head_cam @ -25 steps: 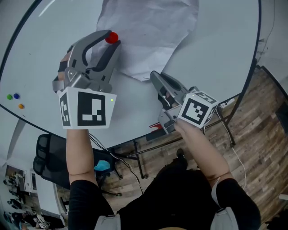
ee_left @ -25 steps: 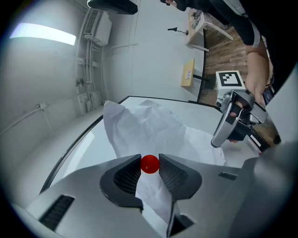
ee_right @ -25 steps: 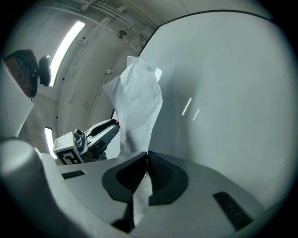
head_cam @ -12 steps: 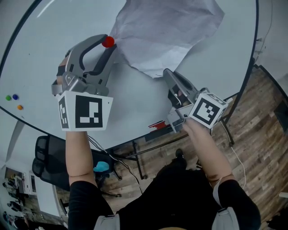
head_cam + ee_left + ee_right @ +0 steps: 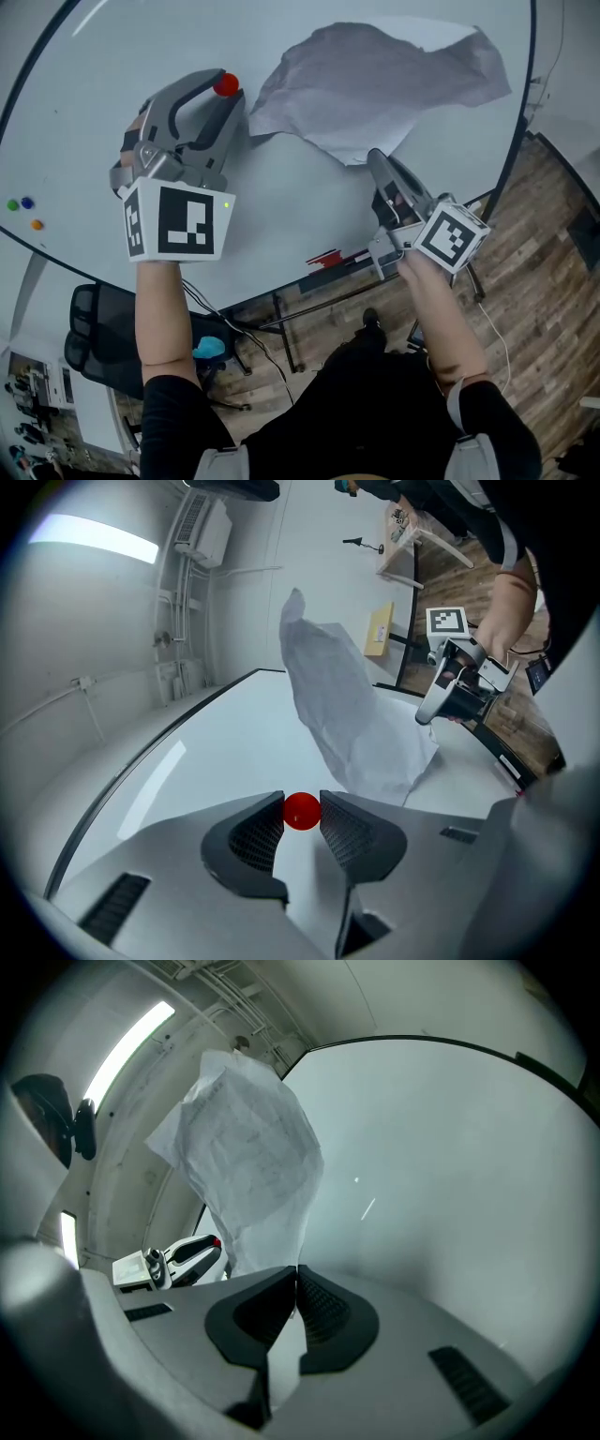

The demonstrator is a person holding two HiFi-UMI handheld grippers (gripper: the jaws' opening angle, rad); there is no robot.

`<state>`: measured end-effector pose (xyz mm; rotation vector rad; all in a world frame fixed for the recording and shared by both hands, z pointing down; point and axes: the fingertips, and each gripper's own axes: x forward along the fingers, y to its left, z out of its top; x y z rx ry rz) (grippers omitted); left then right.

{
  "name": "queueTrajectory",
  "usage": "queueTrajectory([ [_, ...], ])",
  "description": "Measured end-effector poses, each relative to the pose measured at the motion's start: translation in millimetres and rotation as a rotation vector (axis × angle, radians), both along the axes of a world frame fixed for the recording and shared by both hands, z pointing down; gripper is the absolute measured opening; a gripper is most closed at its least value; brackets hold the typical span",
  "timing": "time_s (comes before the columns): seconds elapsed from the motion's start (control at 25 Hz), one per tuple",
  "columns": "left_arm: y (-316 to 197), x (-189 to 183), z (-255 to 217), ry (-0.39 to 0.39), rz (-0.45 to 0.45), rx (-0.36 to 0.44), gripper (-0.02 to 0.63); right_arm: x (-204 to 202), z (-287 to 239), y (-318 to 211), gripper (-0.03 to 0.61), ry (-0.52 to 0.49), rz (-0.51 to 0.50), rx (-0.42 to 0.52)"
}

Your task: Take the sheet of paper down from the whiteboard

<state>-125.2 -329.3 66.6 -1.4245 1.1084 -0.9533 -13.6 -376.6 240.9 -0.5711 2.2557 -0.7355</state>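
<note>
We see the whiteboard (image 5: 309, 216) as smooth and glossy, catching soft streaks of light. Against the whiteboard, the sheet of paper (image 5: 375, 84) looks thin, matt and heavily creased. The red magnet (image 5: 301, 811) at the whiteboard's face looks like shiny plastic. The left gripper (image 5: 301, 810) and right gripper (image 5: 296, 1274) have smooth, matt grey plastic shells with black, finely ribbed pads (image 5: 258, 832). Below the whiteboard, the floor (image 5: 553, 281) shows dull, streaky wood planks.

The whiteboard (image 5: 300, 202) is framed by a thin dark rim. A crumpled sheet of paper (image 5: 375, 84) is seen over its upper right part, bulging off the surface. A red magnet (image 5: 225, 83) is spotted near the paper's left corner. A green magnet (image 5: 12, 203), a blue magnet (image 5: 27, 202) and an orange magnet (image 5: 37, 224) are stuck by the left edge, well apart from the paper.
</note>
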Motion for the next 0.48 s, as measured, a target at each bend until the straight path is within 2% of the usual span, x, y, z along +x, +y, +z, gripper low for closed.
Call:
queueTrajectory([
  [0.32,-8.6,3.9,-0.1,-0.01,-0.011,-0.011,0.13,5.2,18.0,9.2,0.021,0.031,-0.008,-0.03],
  [0.48,-0.9,4.1,3.6,-0.018,-0.014,-0.015,0.13,3.5,35.4,15.4,0.021,0.2,0.024,0.029],
])
